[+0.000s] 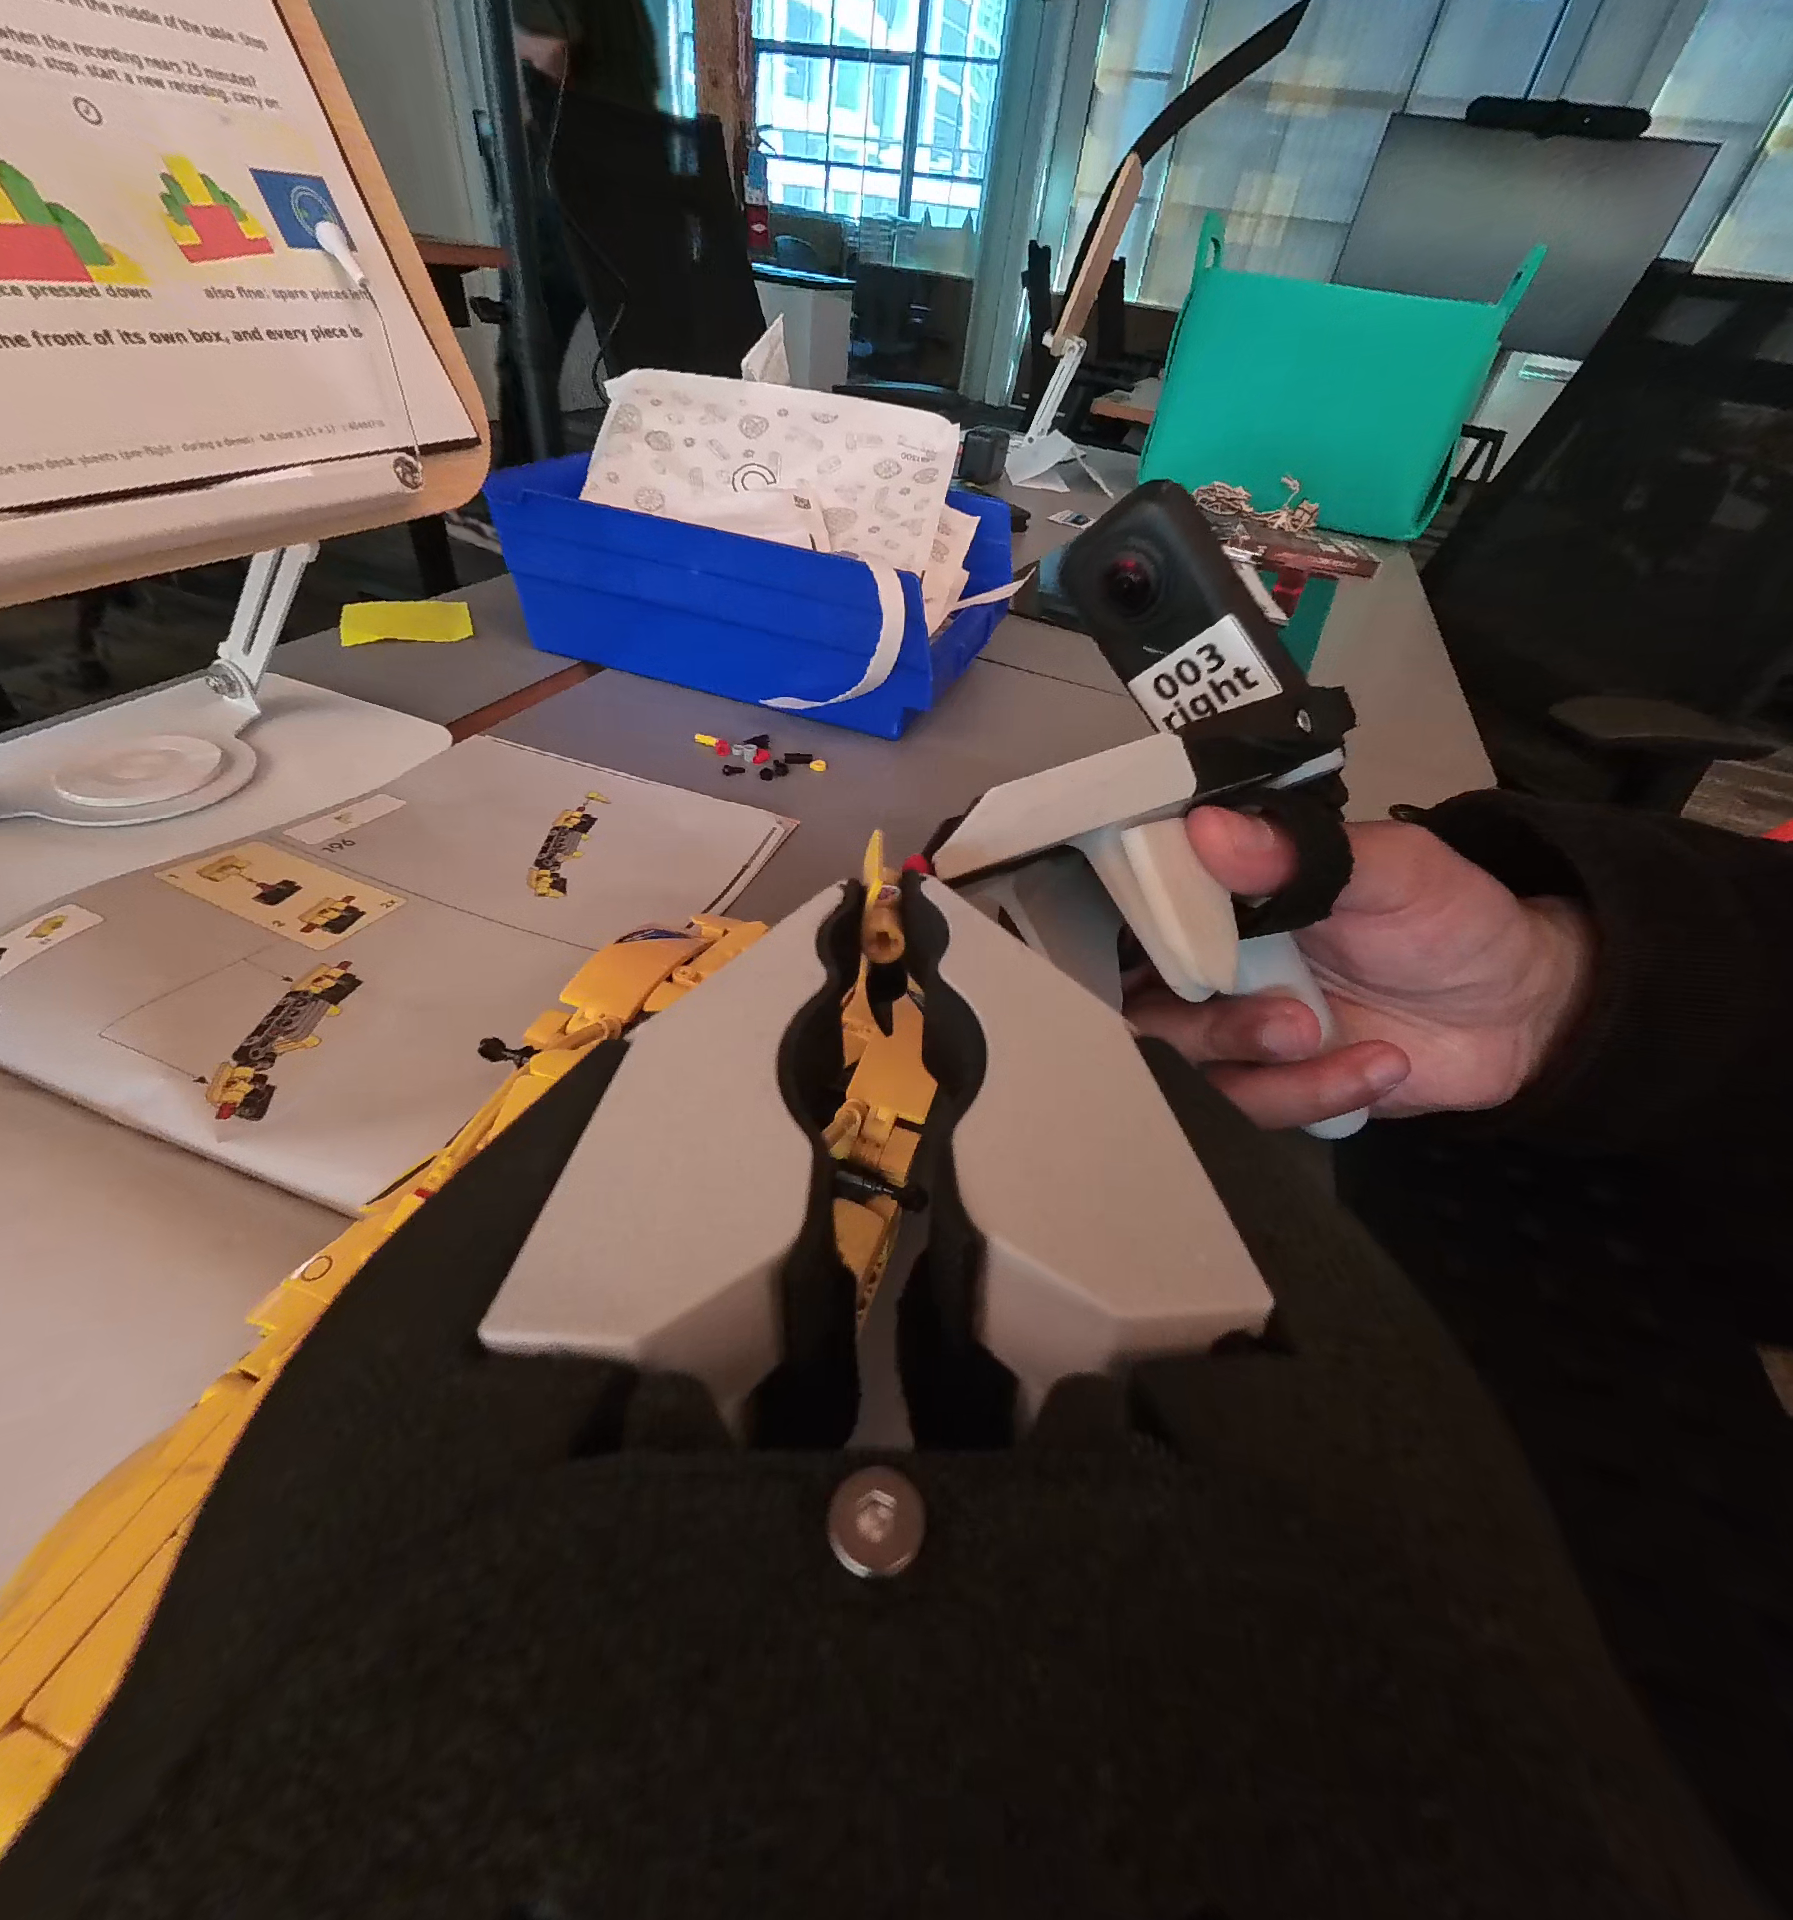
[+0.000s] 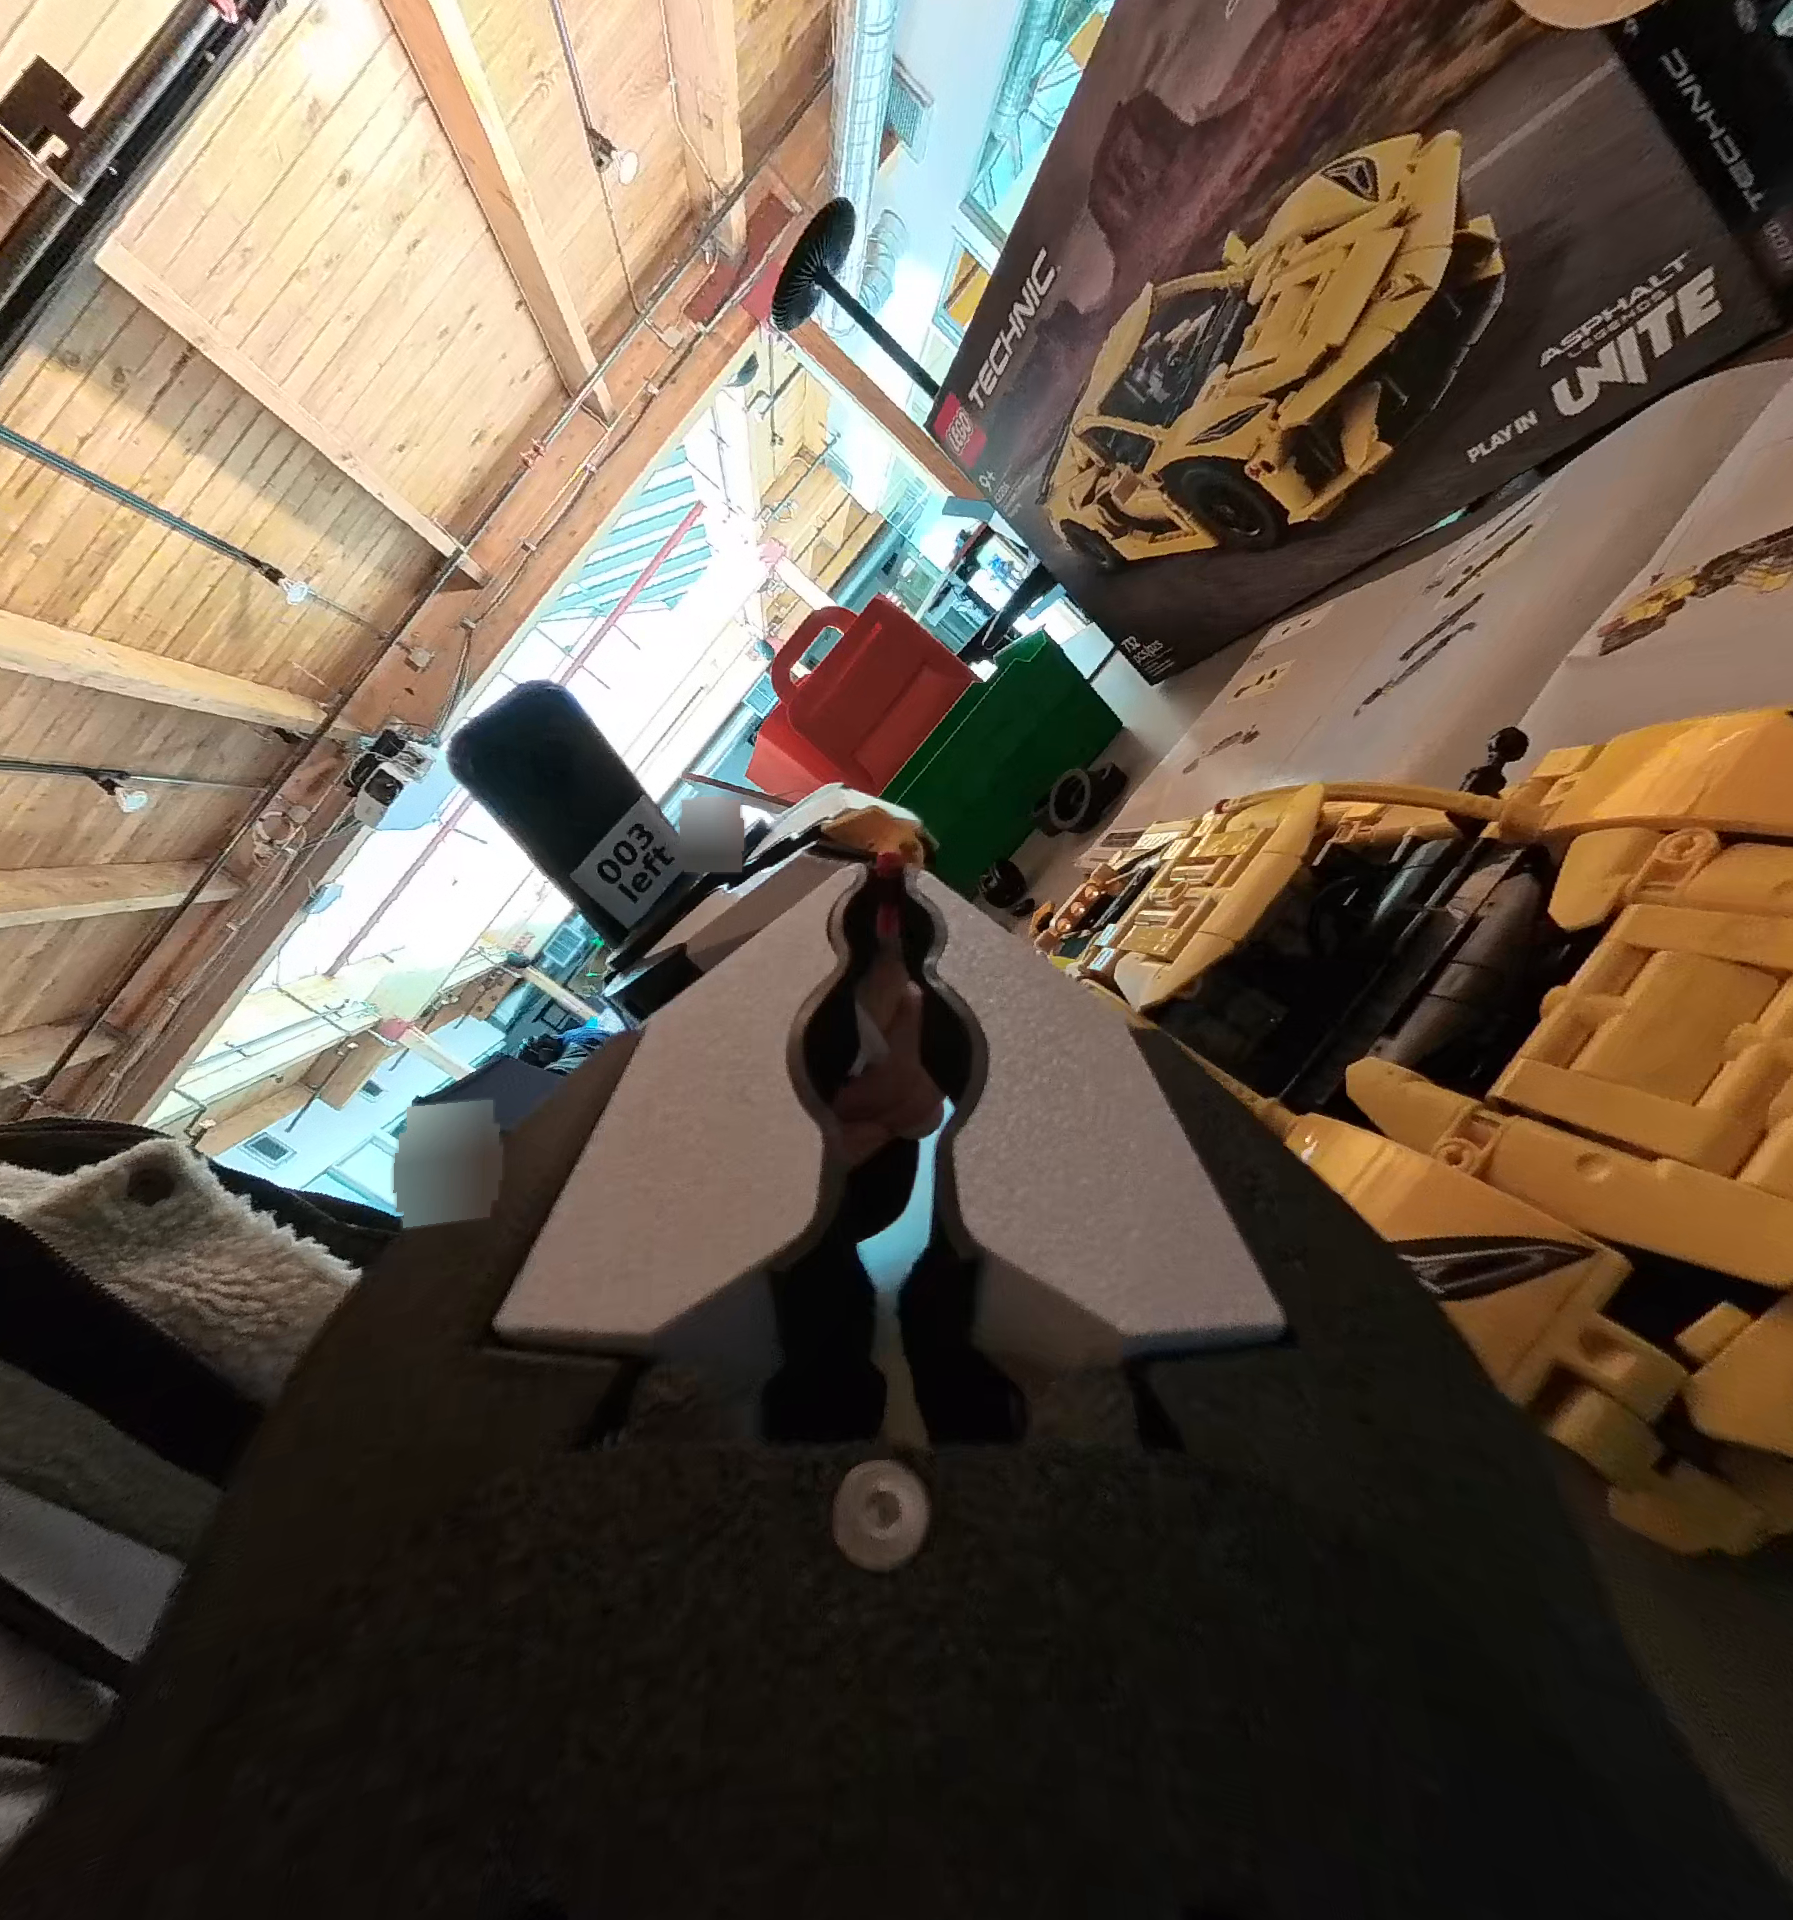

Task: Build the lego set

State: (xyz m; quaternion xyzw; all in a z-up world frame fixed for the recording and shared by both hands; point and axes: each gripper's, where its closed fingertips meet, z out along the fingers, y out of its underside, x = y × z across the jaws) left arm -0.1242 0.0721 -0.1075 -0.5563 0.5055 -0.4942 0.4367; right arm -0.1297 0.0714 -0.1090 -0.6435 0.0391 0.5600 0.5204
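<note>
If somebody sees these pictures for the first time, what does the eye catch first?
First, the two grippers meeting tip to tip in mid-air: the left gripper pinches a small yellow piece, the right gripper a red pin. Then the big yellow car model, lying on the table beside the open instruction booklet.

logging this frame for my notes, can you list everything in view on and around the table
yellow piece: one, yellow, pinched in the left tongs' tips
red pin: one, red, at the right tongs' tip, by the yellow piece
car: one, yellow and black, part built, on the table under the tongs
manual: one, grey pages, open left of the car
loose pieces: small cluster, black, red, yellow, before the bin
bin: one, blue, holding white paper bags
box: one, dark with a yellow car picture, standing behind the manual
sheet stand: one, wood and white, far left
left tongs: grey, shut
right tongs: grey, shut
hand: one, holding the right tongs
</note>
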